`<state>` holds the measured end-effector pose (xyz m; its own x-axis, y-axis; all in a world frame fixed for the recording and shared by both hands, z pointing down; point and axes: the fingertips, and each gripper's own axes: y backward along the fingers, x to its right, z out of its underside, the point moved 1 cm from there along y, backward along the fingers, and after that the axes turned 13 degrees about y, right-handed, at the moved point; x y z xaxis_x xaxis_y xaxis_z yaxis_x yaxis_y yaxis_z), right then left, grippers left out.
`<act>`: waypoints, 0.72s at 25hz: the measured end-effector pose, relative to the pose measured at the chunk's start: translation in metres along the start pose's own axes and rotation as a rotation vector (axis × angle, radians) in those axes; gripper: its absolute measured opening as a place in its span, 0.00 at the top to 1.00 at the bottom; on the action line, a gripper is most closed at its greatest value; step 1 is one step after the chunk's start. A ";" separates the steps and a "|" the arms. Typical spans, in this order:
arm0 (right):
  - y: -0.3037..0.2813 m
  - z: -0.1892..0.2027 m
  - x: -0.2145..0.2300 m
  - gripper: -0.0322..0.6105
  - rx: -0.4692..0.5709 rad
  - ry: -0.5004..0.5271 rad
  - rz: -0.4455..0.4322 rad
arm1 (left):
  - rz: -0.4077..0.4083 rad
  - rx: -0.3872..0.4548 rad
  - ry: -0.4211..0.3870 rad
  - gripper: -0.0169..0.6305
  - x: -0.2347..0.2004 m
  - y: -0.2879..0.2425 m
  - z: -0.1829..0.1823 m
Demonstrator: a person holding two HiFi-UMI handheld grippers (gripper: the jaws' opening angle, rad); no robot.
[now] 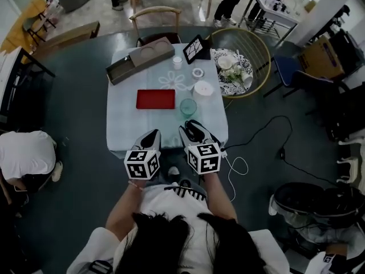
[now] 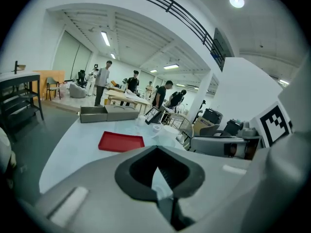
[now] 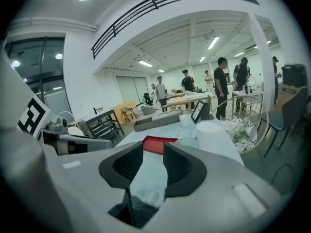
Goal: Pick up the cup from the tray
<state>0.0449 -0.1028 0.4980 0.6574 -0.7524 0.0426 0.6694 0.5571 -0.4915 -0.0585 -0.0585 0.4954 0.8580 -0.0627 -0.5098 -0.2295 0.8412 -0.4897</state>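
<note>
A pale green glass cup (image 1: 188, 107) stands on the table's light cloth (image 1: 128, 127), just right of an empty red tray (image 1: 155, 99). Both grippers hover at the table's near edge, pointing at it. My left gripper (image 1: 154, 132) is below the tray, its jaws closed tip to tip with nothing between them. My right gripper (image 1: 191, 125) sits just short of the cup with a clear gap between its jaws. In the right gripper view the cup (image 3: 187, 142) and the red tray (image 3: 158, 143) lie beyond the open gripper (image 3: 153, 147). The left gripper view shows the red tray (image 2: 121, 141) past the shut gripper (image 2: 156, 148).
A white round container (image 1: 202, 89), a tape roll (image 1: 197, 72), a small white cup (image 1: 177, 62), a tablet (image 1: 194, 48) and a long grey box (image 1: 140, 61) occupy the table's far half. A wire basket chair (image 1: 259, 50) stands at the right. A cable (image 1: 256, 136) lies on the floor.
</note>
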 end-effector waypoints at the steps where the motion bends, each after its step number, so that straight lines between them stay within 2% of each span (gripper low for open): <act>1: 0.002 0.003 -0.001 0.72 -0.007 0.010 0.000 | -0.005 0.007 0.002 0.97 0.001 0.002 0.002; 3: 0.005 0.008 0.001 0.77 -0.020 0.020 0.023 | -0.011 0.017 0.007 0.97 0.004 0.006 0.004; 5: 0.006 0.015 0.001 0.91 -0.029 -0.017 0.046 | -0.006 0.029 0.016 0.97 0.008 0.010 0.004; 7: 0.005 0.021 -0.004 0.91 -0.040 -0.037 0.048 | -0.008 0.036 0.012 0.97 0.008 0.014 0.004; 18: 0.016 0.024 -0.005 0.91 -0.077 0.021 0.136 | -0.039 0.037 0.017 0.97 -0.002 0.027 0.013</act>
<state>0.0606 -0.0819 0.5111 0.7321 -0.6796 -0.0468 0.5456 0.6261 -0.5571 -0.0601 -0.0288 0.4921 0.8581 -0.1050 -0.5027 -0.1785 0.8569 -0.4836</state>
